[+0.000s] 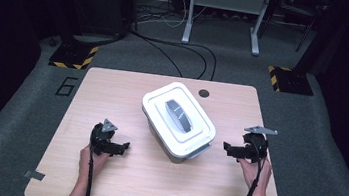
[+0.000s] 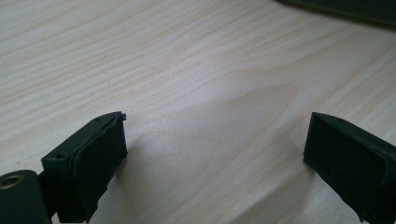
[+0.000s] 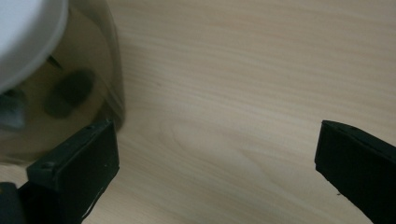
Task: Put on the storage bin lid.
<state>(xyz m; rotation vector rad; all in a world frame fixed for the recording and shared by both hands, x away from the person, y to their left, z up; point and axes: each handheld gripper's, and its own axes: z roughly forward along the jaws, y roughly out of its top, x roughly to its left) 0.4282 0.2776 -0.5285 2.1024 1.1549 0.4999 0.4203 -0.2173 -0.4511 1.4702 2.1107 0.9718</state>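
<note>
A clear plastic storage box with a white lid and a grey handle stands at the middle of the wooden table. My left gripper rests low over the table to the box's left, jaws wide open over bare wood. My right gripper sits just right of the box, also open and empty. In the right gripper view the box's clear wall and white lid are close by at the upper left, with dark shapes inside.
A round cable hole lies in the table behind the box. Beyond the table are grey carpet, loose cables, a desk frame and yellow-black striped stand bases.
</note>
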